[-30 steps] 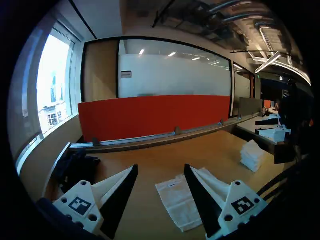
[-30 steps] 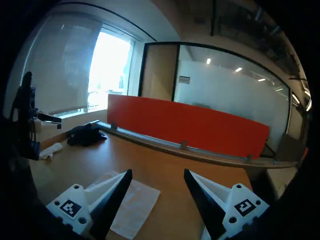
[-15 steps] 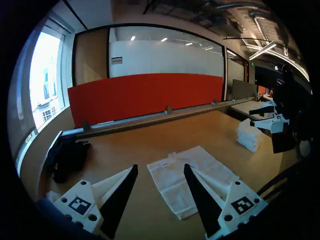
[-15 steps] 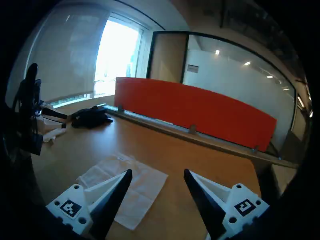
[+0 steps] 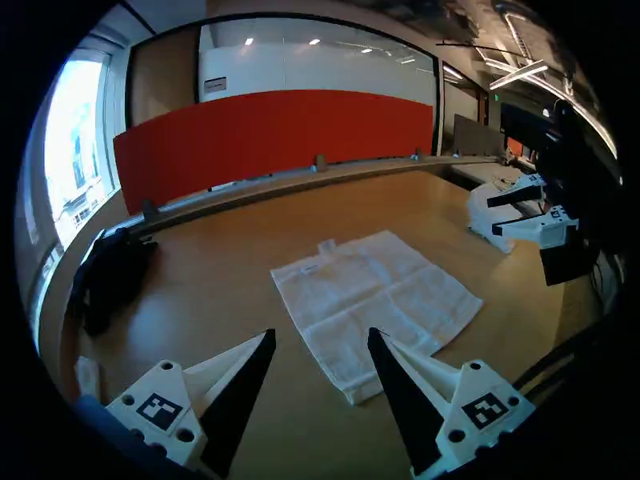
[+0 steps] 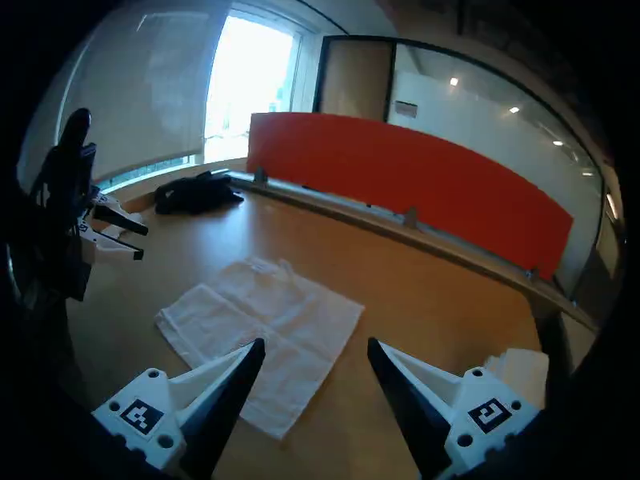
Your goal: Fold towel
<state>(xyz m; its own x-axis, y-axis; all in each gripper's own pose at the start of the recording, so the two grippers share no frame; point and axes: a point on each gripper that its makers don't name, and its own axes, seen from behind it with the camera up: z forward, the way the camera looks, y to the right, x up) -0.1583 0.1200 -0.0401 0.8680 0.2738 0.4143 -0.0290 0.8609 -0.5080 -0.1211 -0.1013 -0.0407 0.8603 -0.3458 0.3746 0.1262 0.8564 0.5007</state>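
Covering part of the towel [image 5: 368,284], left hand-held gripper [image 5: 321,330] and right hand-held gripper [image 6: 314,340] gape wide, empty.

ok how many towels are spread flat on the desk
1: the white towel lies spread in the middle of the desk. A folded white stack sits farther right; its count is hidden.

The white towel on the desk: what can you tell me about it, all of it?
The towel is white, soft-looking cloth, roughly rectangular, spread flat and unfolded on the wooden table. Faint crease lines cross it, and a small tab sticks out at its far edge in the left gripper view. It lies askew to the table's edge. The left gripper and right gripper are open by its near side, not gripping it.
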